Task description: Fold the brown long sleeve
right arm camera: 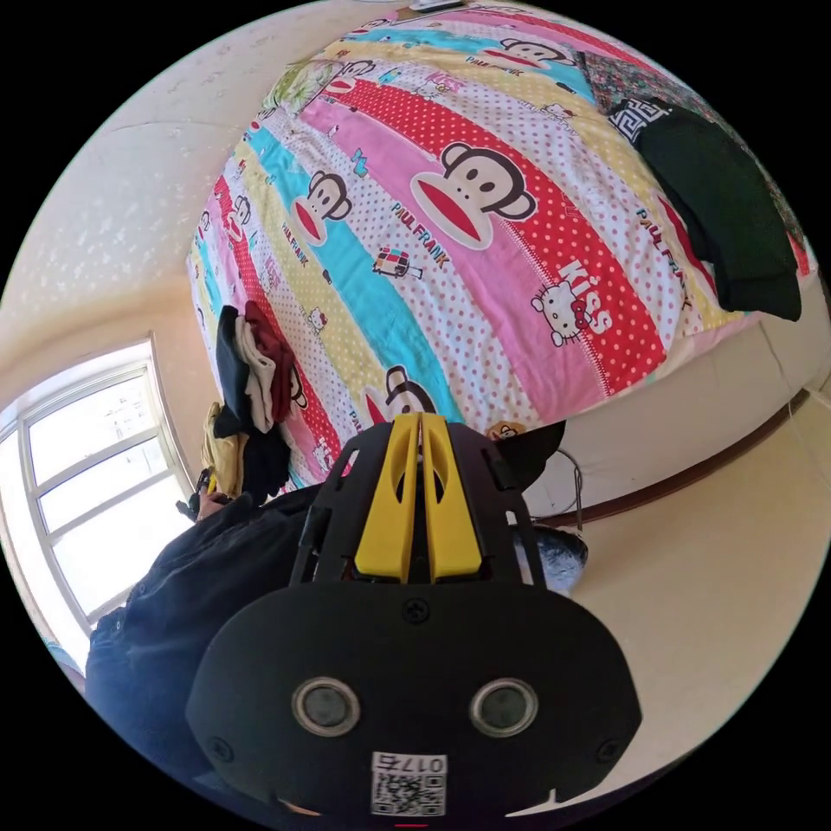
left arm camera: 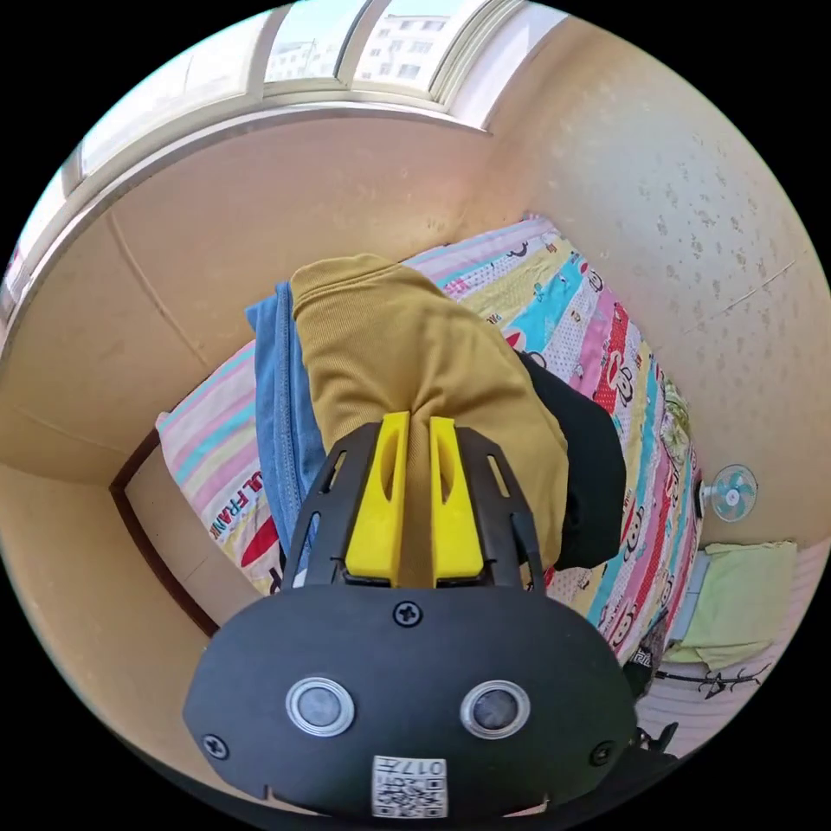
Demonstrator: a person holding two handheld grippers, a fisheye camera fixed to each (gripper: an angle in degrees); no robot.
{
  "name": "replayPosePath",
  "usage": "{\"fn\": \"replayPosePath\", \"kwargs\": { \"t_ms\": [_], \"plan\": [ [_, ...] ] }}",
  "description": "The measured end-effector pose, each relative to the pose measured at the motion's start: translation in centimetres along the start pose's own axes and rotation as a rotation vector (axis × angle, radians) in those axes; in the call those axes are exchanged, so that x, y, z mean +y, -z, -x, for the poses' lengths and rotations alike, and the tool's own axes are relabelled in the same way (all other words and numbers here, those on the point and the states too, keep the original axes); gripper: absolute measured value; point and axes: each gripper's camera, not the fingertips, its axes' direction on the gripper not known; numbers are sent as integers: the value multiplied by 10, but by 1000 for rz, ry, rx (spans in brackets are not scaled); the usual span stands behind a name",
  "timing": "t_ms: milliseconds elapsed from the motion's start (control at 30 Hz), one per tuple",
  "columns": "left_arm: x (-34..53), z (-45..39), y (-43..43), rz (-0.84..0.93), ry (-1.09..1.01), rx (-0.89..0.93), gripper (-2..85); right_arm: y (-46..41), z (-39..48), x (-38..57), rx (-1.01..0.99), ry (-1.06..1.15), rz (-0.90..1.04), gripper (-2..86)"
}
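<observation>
Keep the left gripper [left arm camera: 419,424] fingers clamped tight on the brown long sleeve [left arm camera: 407,355] held up over the bed [left arm camera: 597,346], then bring the right gripper [right arm camera: 421,421], fingers together on nothing, over to help.

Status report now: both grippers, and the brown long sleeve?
Left gripper shut on brown long sleeve, lifted above bed. Right gripper shut, holding nothing. Blue garment hangs beside the sleeve.

You face a bed [right arm camera: 485,260] under a striped cartoon-print sheet, pushed against cream walls [left arm camera: 658,199]. Daylight pours through a wide window [left arm camera: 338,52]. A small fan [left arm camera: 731,493] stands beside the bed.
</observation>
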Motion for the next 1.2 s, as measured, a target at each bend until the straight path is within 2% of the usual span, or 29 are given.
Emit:
{"fn": "replayPosePath", "kwargs": {
  "t_ms": [100,167,233,300,400,467,600,767,800,867,900,967,1067,1133,1200],
  "plan": [
    [25,1,13,18,49,30,30,-16,-5,16,46,3,-7,4],
    [29,26,30,82,144,256,16,-26,-13,22,35,-2,-16,4],
    [30,41,55,64,171,384,7,-38,-29,24,-19,-15,-44,4],
    [30,37,92,12,108,412,1,-47,-43,21,-74,-25,-73,4],
    [42,1,155,-72,-107,487,-3,-62,-62,12,-188,-12,-105,4],
    [66,-41,197,-120,-273,602,-4,-67,-66,6,-255,23,-129,5],
    [123,-119,237,-153,-533,718,-5,-64,-62,-8,-406,191,-186,5],
    [208,-176,298,-279,-848,1234,-4,-44,-45,2,-490,441,-270,7],
    [216,-180,303,-289,-893,1292,-4,-39,-40,8,-505,506,-289,8],
    [240,-192,314,-304,-1024,1600,-4,-32,-29,20,-523,622,-304,12],
    [245,-195,315,-302,-1044,1686,-4,-28,-20,29,-536,702,-308,15],
    [266,-209,306,-283,-1091,1973,-3,-20,-6,43,-572,823,-310,25],
    [302,-243,283,-189,-1081,2124,-2,-13,21,61,-704,1003,-256,84],
    [333,-274,269,-101,-1112,2138,-1,-25,52,69,-856,1129,-99,151],
    [365,-307,255,-9,-1155,2139,0,-48,81,72,-958,1192,66,169]
  ]
}}
